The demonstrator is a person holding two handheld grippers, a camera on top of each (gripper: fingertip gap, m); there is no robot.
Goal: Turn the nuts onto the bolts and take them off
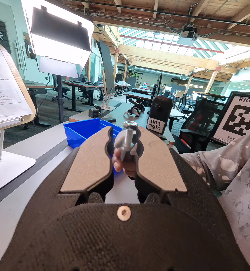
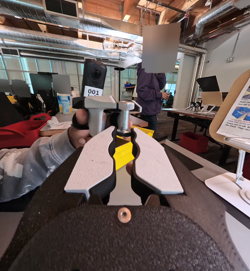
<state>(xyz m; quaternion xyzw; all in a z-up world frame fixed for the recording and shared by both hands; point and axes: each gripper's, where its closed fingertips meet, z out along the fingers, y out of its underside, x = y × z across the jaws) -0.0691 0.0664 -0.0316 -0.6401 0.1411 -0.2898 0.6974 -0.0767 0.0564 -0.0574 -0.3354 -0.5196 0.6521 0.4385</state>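
A silver bolt (image 1: 127, 137) stands upright between my two grippers, head up, above the table. My left gripper (image 1: 125, 129) is shut on the bolt's hexagonal head (image 1: 130, 124). In the right wrist view the left gripper (image 2: 126, 106) comes in from the left and clamps the head, with the threaded shaft (image 2: 125, 118) hanging below. My right gripper (image 2: 123, 132) is shut on a nut (image 2: 123, 132) at the lower end of the shaft. In the left wrist view the nut (image 1: 130, 145) shows low on the shaft, with the right gripper's fingertips (image 1: 133, 149) around it.
A blue bin (image 1: 80, 132) stands on the grey table behind the left gripper, and a yellow bin (image 2: 123, 155) behind the right one. Paper stands (image 1: 4, 102) (image 2: 238, 117) flank the work area. A person (image 2: 149, 93) stands further back. A red basket (image 2: 15, 132) sits at the left. The grippers are tip to tip, or close to it.
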